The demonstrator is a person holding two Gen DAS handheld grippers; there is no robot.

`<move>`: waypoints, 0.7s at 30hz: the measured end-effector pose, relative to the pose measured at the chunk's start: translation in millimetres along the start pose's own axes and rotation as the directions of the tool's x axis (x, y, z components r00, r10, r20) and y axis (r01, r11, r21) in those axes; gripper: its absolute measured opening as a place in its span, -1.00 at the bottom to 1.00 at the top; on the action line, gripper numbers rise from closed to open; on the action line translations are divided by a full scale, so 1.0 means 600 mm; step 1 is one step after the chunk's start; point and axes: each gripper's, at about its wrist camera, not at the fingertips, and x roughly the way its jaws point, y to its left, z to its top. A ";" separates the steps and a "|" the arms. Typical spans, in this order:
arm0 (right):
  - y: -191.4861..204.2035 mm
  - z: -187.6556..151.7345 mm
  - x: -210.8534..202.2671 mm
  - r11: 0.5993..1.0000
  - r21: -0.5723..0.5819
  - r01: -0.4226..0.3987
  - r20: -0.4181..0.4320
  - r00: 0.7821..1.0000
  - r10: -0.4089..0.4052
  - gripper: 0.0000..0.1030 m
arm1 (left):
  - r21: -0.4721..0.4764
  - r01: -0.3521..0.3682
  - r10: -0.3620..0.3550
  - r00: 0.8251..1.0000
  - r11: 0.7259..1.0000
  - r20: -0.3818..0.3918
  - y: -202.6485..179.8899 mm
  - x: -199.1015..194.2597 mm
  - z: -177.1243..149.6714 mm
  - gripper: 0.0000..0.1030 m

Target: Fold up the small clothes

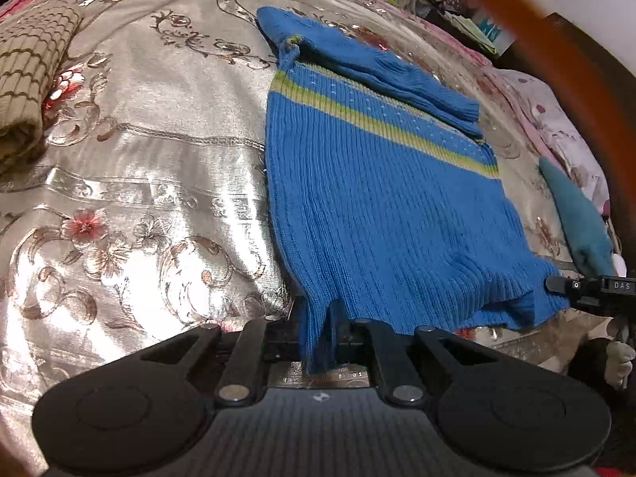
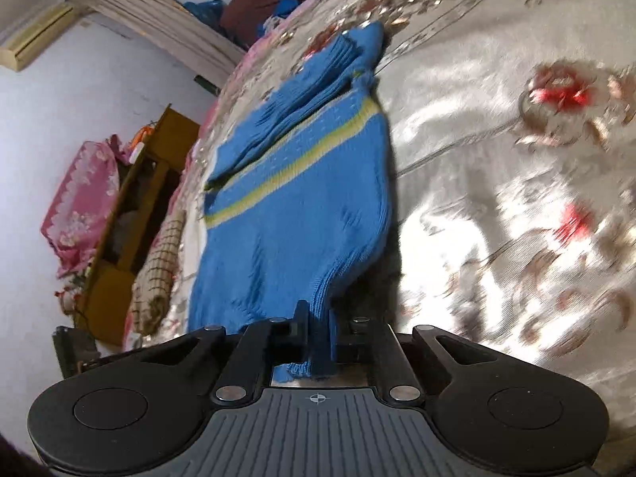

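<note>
Both tongs, left (image 1: 320, 342) and right (image 2: 318, 338), pinch the blue sweater's (image 1: 377, 198) near hem.

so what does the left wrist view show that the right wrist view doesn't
Only the left wrist view: the right tool at the sweater's other hem corner, a folded beige blanket, a teal cloth. Only the right wrist view: wall, air conditioner, wooden shelf, pink bundle. Both: the blue sweater on the bedspread, its hem pinched in that view's own tool.

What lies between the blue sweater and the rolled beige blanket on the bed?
Only bare floral bedspread between blue sweater and beige blanket, seen in the left wrist view.
</note>
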 end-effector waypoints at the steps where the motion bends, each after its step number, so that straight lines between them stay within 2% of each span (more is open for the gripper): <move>1: -0.003 0.003 0.002 1.000 0.000 0.013 -0.002 1.000 -0.013 -0.80 | -0.009 0.008 -0.008 1.000 1.000 0.004 0.001 0.001 0.001 -0.62; 2: -0.007 0.004 0.007 1.000 0.007 0.018 -0.017 1.000 -0.018 -0.71 | -0.017 0.013 -0.013 1.000 1.000 0.005 0.000 0.002 0.001 -0.57; 5: -0.007 -0.002 0.029 1.000 0.006 0.024 -0.059 0.998 -0.024 -0.68 | -0.018 0.004 -0.004 1.000 1.000 0.007 -0.002 0.005 0.002 -0.56; 7: 0.000 -0.010 0.042 1.000 -0.018 0.024 -0.062 0.998 -0.025 -0.68 | -0.010 0.002 -0.002 1.000 1.000 0.007 -0.007 -0.001 0.004 -0.74; 8: 0.004 -0.011 0.045 1.000 -0.022 0.021 -0.063 0.998 -0.022 -0.70 | -0.025 0.034 -0.034 0.999 0.999 0.006 -0.007 -0.005 0.008 -0.82; 10: 0.007 -0.009 0.041 1.000 0.008 -0.006 -0.057 0.998 0.006 -0.79 | -0.065 0.138 -0.134 0.989 0.988 0.054 -0.004 -0.029 0.015 -0.82; 11: 0.006 -0.007 0.031 0.997 0.052 -0.052 -0.038 0.998 0.054 -0.83 | -0.076 0.176 -0.170 0.982 0.981 0.082 -0.003 -0.040 0.019 -0.82; 13: 0.014 0.005 -0.003 0.981 0.099 -0.165 0.046 0.986 0.161 -0.85 | -0.116 0.271 -0.252 0.955 0.956 0.155 0.003 -0.055 0.031 -0.82; 15: 0.026 0.018 -0.035 0.966 0.083 -0.245 0.156 0.961 0.230 -0.86 | -0.143 0.298 -0.271 0.945 0.944 0.182 0.009 -0.048 0.042 -0.82; 16: 0.028 0.026 -0.042 0.961 0.073 -0.267 0.195 0.949 0.249 -0.86 | -0.140 0.285 -0.258 0.948 0.948 0.186 0.010 -0.040 0.049 -0.82; 18: 0.025 0.040 -0.037 0.970 0.074 -0.230 0.217 0.953 0.210 -0.86 | -0.158 0.282 -0.252 0.950 0.946 0.187 0.016 -0.029 0.056 -0.82; 21: 0.018 0.053 -0.021 0.974 0.107 -0.201 0.199 0.964 0.177 -0.86 | -0.186 0.319 -0.281 0.938 0.929 0.204 0.025 -0.026 0.056 -0.82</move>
